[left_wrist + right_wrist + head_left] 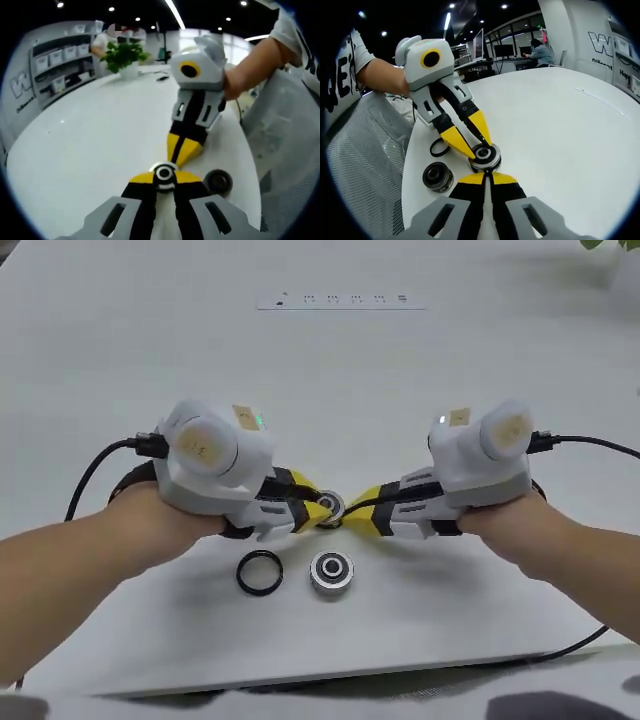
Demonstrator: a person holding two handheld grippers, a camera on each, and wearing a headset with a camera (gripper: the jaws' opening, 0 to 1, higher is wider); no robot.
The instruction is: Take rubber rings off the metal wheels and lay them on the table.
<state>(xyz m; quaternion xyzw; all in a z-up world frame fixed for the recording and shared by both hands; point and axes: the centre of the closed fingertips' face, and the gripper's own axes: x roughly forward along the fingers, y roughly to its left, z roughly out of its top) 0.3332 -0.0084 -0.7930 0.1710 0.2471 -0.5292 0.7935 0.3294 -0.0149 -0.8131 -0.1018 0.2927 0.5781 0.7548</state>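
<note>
My left gripper (322, 510) is shut on a small metal wheel (331, 505), held just above the white table (420, 620). In the left gripper view the wheel (164, 173) sits between my yellow tips. My right gripper (352, 512) meets it from the right. In the right gripper view its jaws (487, 177) are closed at the rim of the wheel (485, 156), on the black rubber ring there. A loose black rubber ring (260, 572) lies flat near the table's front. Beside it rests a second metal wheel (331, 571) with a black ring around it.
A white power strip (340, 302) lies at the far side of the table. Black cables (95, 475) trail from both grippers. The table's front edge (300, 680) runs close below the loose ring. A potted plant (122, 55) stands far off.
</note>
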